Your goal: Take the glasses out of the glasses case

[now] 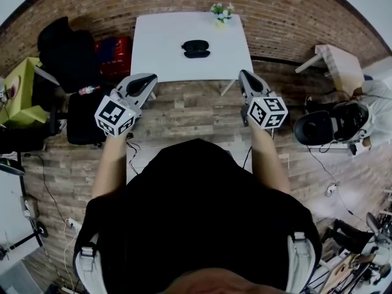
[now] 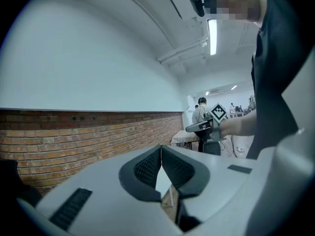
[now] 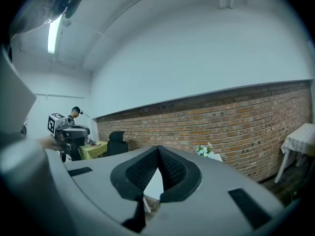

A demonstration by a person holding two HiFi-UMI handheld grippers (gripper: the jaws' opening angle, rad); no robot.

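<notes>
A black glasses case [image 1: 196, 48] lies closed on the white table [image 1: 159, 54], near its middle. My left gripper [image 1: 144, 78] is held off the table's near left edge with its jaws shut and nothing between them. Off the near right edge, my right gripper [image 1: 244, 76] is also shut and empty. Both point up toward the brick wall; in the left gripper view the tips [image 2: 160, 148] meet, and in the right gripper view the tips [image 3: 158, 148] meet too. The case does not show in either gripper view.
A small pot of white flowers [image 1: 222, 11] stands at the table's far edge. A black office chair [image 1: 66, 51] and a red bag [image 1: 114, 54] sit left of the table, a yellow-green table [image 1: 18, 94] further left. A small white table [image 1: 340, 63] is at right.
</notes>
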